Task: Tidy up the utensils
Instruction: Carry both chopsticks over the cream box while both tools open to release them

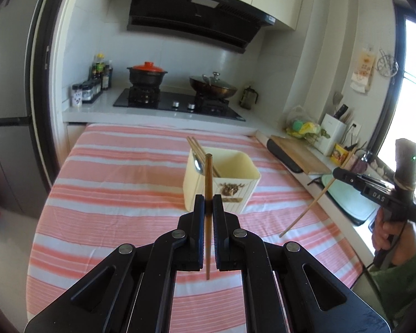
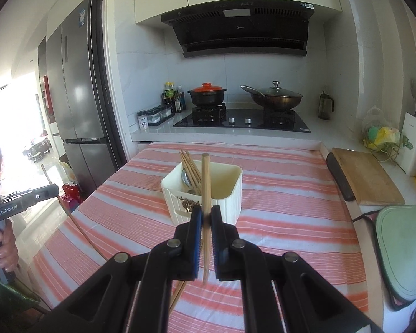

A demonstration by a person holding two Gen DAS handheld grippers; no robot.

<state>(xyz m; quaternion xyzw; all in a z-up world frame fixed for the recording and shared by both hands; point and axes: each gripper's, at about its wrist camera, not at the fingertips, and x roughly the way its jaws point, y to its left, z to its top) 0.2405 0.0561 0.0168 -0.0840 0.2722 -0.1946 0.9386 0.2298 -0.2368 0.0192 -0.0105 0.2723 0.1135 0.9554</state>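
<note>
We grip a dark chopstick [image 1: 208, 183] upright in our closed left gripper [image 1: 208, 204], a pale chopstick [image 2: 205, 194] in our closed right gripper [image 2: 206, 213]; both hover near the cream utensil holder [image 1: 235, 183] standing mid-cloth on the striped tablecloth [image 1: 119, 183], well apart from its edges.

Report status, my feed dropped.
Left gripper shut on dark chopstick. Right gripper shut on light chopstick. Cream holder ahead, path unobstructed.

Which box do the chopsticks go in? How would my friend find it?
Find the table with the pink-striped cloth in front of the stove. In its middle stands a cream square box. It alone holds chopsticks and a spoon.
</note>
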